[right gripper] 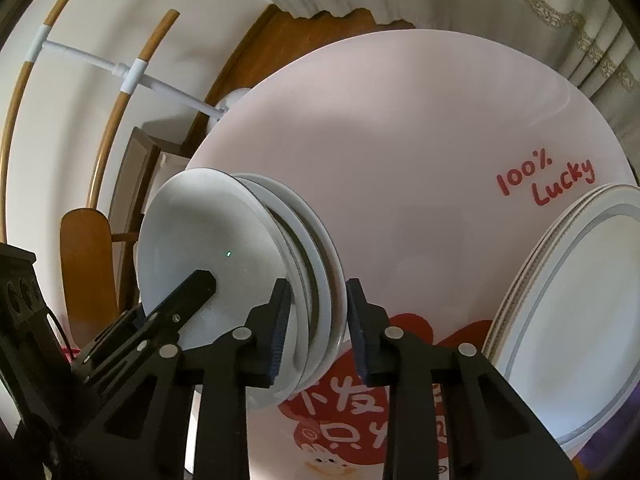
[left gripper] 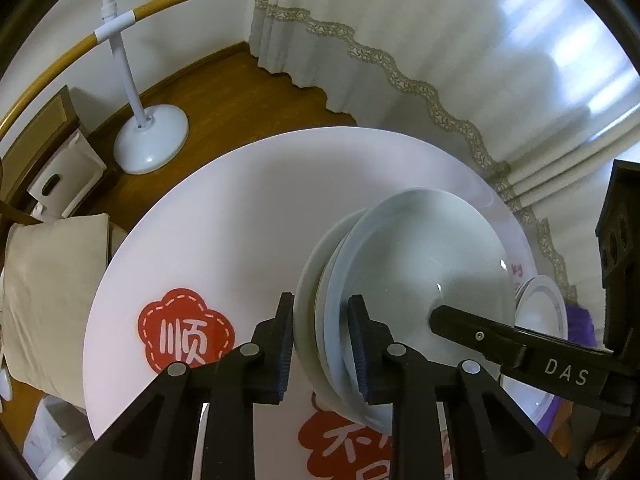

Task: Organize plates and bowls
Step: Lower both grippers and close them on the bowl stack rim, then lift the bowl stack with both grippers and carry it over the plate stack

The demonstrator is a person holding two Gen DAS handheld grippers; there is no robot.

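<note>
Together, the left gripper (left gripper: 320, 344) and right gripper (right gripper: 318, 328) are clamping opposite rims of a small stack of pale glazed ceramic bowls (left gripper: 416, 292) over the round pink table (left gripper: 224, 216), probably needing even, matched pressure to keep it level.

White dishes on a pale pink round table (right gripper: 420, 128) with red prints.

Between the black tongs with dark blue pads sits a stack of white bowls (left gripper: 404, 280), glossy and plain. Right of the right tongs, the white plates (right gripper: 568, 320) carry a thin grey ring inside the rim. The table shows red flower-shaped badges (left gripper: 186, 332) with white characters and dashed outlines left of the left tongs, and red "100% Lucky" lettering (right gripper: 546, 180) beyond the right tongs. The curtain (left gripper: 400, 40) beyond is off-white with beige lace trim.
</note>
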